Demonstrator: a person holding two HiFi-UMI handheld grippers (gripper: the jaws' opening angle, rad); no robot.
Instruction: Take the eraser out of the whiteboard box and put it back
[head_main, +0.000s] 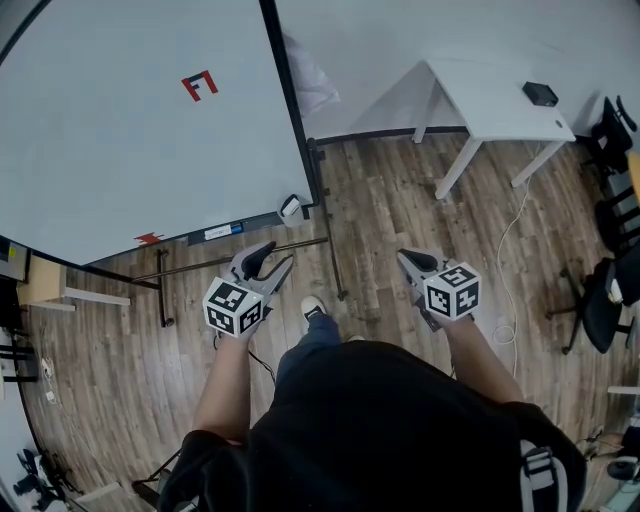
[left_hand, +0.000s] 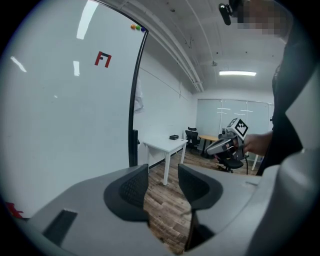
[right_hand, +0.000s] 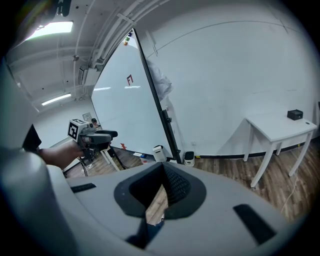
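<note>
Wood-plank floor (head_main: 385, 205), tall whiteboard (head_main: 130, 140), white table (head_main: 490, 98)

Cropped whiteboard (head_main: 130, 120), unreadable box (head_main: 290, 208)
The whiteboard is cut off by the head view's top and left edges; the contents of the small white box at its lower right corner cannot be made out, and the dark item (head_main: 540, 94) to its right cannot be identified.

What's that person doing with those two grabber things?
A person stands in front of a whiteboard, holding a grabber in each hand. The left gripper has its jaws apart and the right gripper has them together; neither holds anything. Both hang over the wooden floor, short of the board. I can't pick out an eraser.
</note>
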